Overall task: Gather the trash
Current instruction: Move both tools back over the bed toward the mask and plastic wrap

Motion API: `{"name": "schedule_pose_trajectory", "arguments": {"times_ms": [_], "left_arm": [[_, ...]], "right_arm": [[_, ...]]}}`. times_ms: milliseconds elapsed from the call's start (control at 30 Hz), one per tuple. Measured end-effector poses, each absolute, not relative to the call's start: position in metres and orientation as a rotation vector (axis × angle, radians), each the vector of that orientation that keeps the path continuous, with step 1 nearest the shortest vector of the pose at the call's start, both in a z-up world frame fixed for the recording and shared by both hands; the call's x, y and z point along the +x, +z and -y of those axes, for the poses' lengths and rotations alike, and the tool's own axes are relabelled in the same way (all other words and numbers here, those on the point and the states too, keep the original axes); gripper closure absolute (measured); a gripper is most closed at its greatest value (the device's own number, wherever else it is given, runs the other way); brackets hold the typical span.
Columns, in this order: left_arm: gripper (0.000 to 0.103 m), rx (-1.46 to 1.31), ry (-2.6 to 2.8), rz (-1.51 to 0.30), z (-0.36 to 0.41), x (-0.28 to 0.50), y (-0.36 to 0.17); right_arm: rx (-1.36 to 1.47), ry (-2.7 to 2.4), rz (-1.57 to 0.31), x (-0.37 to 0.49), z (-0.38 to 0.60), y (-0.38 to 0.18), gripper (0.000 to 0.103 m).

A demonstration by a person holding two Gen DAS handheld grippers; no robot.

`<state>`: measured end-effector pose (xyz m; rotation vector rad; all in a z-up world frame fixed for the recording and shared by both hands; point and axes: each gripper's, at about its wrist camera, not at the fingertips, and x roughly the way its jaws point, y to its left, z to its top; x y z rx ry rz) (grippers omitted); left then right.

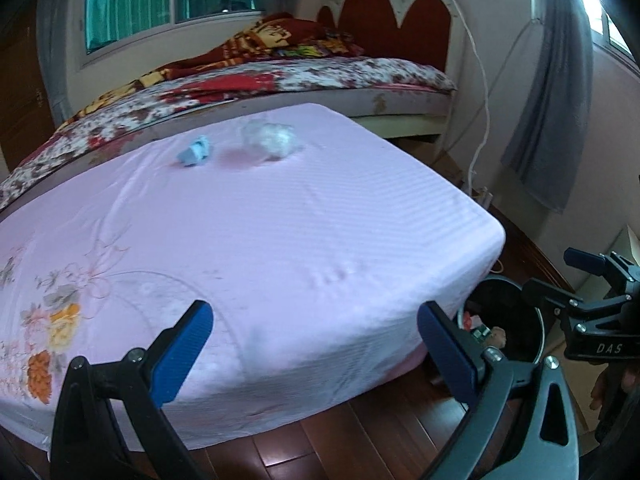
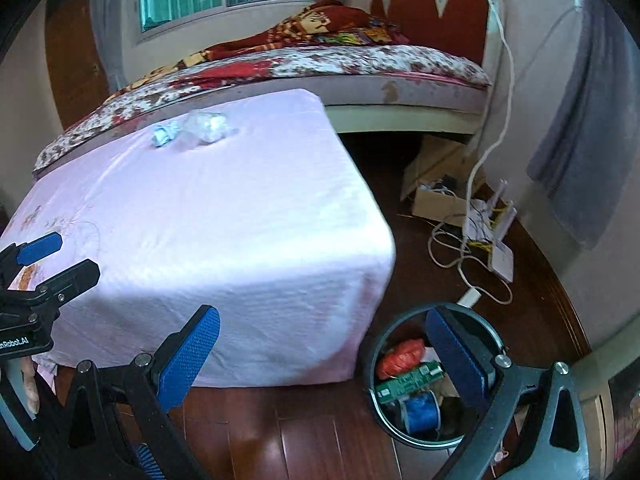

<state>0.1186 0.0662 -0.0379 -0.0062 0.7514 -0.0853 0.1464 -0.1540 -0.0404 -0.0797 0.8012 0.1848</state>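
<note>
Left gripper point(image 1: 316, 344) spread wide, blue pads point(image 1: 184, 356) well apart, nothing between them, poised above the near edge of the pink-sheeted mattress point(image 1: 260, 240). Right gripper point(image 2: 322, 354) likewise gaping and empty, hanging above the floor with its right finger over the trash bin point(image 2: 436, 442). Down in that round bin: an orange crumpled bag point(image 2: 402, 354), a green packet point(image 2: 408, 386), a blue spool point(image 2: 420, 410). Bin tucked just beside the mattress corner on the dark wooden floor point(image 2: 320, 440).

Further out, near the far edge of the pink sheet, two pieces of trash lying side by side: a small blue crumpled scrap point(image 1: 195, 152) and a white crumpled wad point(image 1: 269, 139), near each other but apart, both well away from either gripper.

Beyond the mattress, a bed with a floral cover point(image 1: 280, 76) and a red headboard point(image 1: 400, 20). Off to the right, a cardboard box point(image 2: 436, 198), tangled white cables point(image 2: 460, 256) and a grey curtain point(image 2: 580, 140).
</note>
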Motion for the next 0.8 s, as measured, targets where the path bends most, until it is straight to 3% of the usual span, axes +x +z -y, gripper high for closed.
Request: {"name": "schedule_pose_trajectory", "arguments": {"times_ms": [400, 800], "left_arm": [[0.001, -0.011, 0.028, -0.716, -0.123, 0.129, -0.028], [0.002, -0.022, 0.088, -0.720, -0.178, 0.193, -0.021]], "right_arm": [[-0.113, 0.305, -0.762, 0.167, 0.094, -0.032, 0.000], [-0.154, 0.401, -0.755, 0.251, 0.018, -0.019, 0.000]]}}
